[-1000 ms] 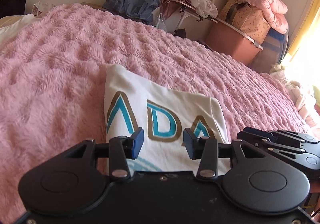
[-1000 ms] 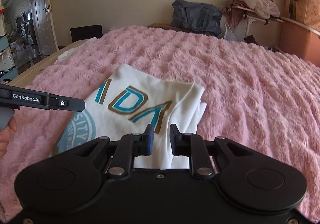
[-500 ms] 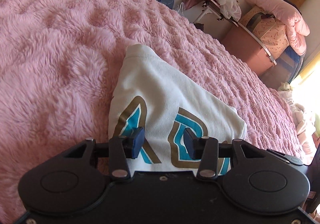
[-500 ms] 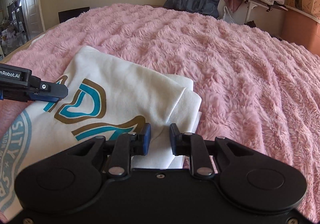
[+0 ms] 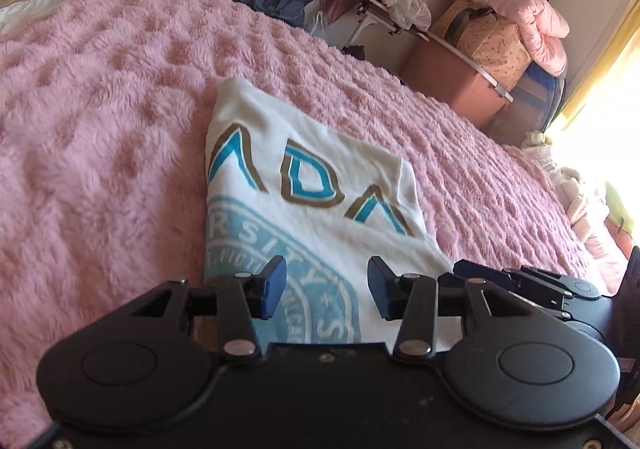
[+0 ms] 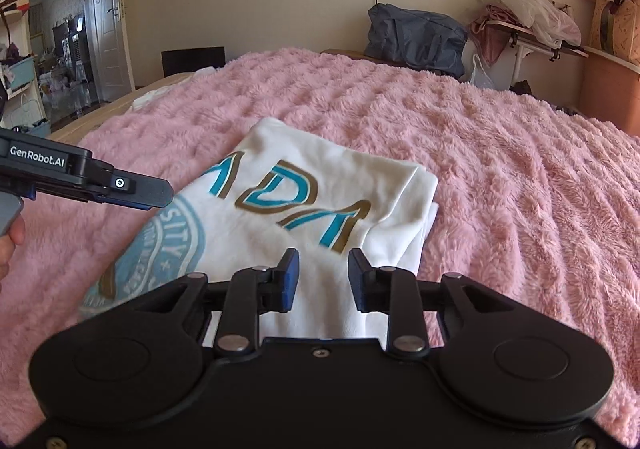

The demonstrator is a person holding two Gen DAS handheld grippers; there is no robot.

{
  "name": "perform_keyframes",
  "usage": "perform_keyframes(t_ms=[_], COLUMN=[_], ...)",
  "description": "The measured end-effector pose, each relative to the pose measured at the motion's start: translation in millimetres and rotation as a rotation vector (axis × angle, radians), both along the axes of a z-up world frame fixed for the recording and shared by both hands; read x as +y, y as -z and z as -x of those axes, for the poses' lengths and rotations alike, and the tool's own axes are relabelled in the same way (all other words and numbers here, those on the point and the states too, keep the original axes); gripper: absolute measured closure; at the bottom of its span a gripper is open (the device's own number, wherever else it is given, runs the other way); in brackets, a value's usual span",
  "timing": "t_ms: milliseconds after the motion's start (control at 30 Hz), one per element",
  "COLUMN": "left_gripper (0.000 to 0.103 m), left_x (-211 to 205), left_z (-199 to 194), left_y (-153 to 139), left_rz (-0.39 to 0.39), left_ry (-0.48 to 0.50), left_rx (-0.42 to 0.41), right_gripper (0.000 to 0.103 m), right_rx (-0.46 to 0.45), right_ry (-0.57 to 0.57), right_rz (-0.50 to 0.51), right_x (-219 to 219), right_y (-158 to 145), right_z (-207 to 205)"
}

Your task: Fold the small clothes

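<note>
A white folded T-shirt (image 5: 320, 217) with teal-and-gold letters and a pale blue round seal lies flat on the pink fluffy blanket (image 5: 100, 169). My left gripper (image 5: 326, 285) hovers open over the shirt's near edge, above the seal, with nothing between its pads. My right gripper (image 6: 324, 277) hangs over the shirt's (image 6: 320, 185) near right part. Its jaws are opening, and the cloth lies below them, not pinched. Each gripper shows in the other's view: the left gripper (image 6: 160, 195) at the shirt's left side, the right gripper (image 5: 464, 269) at its right.
The blanket (image 6: 500, 169) covers the whole bed. Beyond its far edge stand a dark blue bag (image 6: 416, 37), a folding table with clothes (image 6: 528, 21) and a brown box (image 5: 452, 85) under a pink quilt. A hand (image 6: 8, 245) holds the left gripper.
Half a second ago both grippers were low and close over the shirt; both have drawn back and more of the seal shows. The right jaws stand wider apart.
</note>
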State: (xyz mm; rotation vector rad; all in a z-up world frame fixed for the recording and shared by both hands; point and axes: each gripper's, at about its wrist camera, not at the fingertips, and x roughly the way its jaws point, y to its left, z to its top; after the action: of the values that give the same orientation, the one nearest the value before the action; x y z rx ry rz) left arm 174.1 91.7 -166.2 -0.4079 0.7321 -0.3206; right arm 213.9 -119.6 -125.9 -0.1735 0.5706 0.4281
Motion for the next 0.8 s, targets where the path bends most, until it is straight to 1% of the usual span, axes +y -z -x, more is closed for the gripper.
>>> perform_keyframes(t_ms=[33, 100, 267, 367, 433, 500, 567, 600, 633, 667, 700, 800], left_gripper=[0.056, 0.056, 0.055, 0.055, 0.055, 0.055, 0.055, 0.055, 0.054, 0.054, 0.054, 0.053], left_x=[-0.8, -1.9, 0.9, -2.9, -7.0, -10.0, -15.3, -20.0, -24.9, -29.4, -32.5, -36.1], left_z=[2.8, 7.5, 9.8, 11.4, 11.8, 16.7, 24.4, 29.1, 33.2, 37.3, 42.4, 57.9], left_y=[5.9, 13.8, 35.7, 40.6, 34.0, 20.3, -1.3, -10.4, -18.1, -24.7, -30.6, -42.4], left_rz=[-0.008, -0.011, -0.012, -0.051, -0.076, -0.095, -0.140, -0.184, -0.228, -0.268, -0.289, -0.290], left_ry=[-0.009, -0.004, -0.011, -0.003, 0.000, -0.012, -0.045, -0.065, -0.084, -0.103, -0.114, -0.139], left_rx=[0.023, 0.035, 0.084, 0.084, 0.085, 0.073, 0.056, 0.059, 0.067, 0.077, 0.088, 0.110], right_gripper=[0.075, 0.075, 0.075, 0.075, 0.075, 0.075, 0.072, 0.060, 0.038, 0.029, 0.025, 0.024], right_rx=[0.005, 0.038, 0.093, 0.100, 0.106, 0.125, 0.141, 0.151, 0.169, 0.187, 0.199, 0.185], right_ry=[0.000, 0.002, 0.035, 0.043, 0.057, 0.078, 0.103, 0.117, 0.132, 0.145, 0.155, 0.186], right_rz=[0.017, 0.028, 0.062, 0.063, 0.065, 0.057, 0.030, -0.001, -0.031, -0.052, -0.068, -0.054], right_x=[0.8, 0.1, -5.1, -8.1, -10.2, -13.2, -16.6, -18.0, -18.8, -18.3, -16.5, -7.3], right_y=[4.8, 14.7, 37.6, 45.6, 48.3, 45.4, 35.5, 28.1, 20.3, 13.3, 5.7, -13.7], right_z=[6.9, 13.1, 16.3, 20.7, 22.0, 22.2, 25.7, 28.7, 31.4, 34.2, 38.2, 51.5])
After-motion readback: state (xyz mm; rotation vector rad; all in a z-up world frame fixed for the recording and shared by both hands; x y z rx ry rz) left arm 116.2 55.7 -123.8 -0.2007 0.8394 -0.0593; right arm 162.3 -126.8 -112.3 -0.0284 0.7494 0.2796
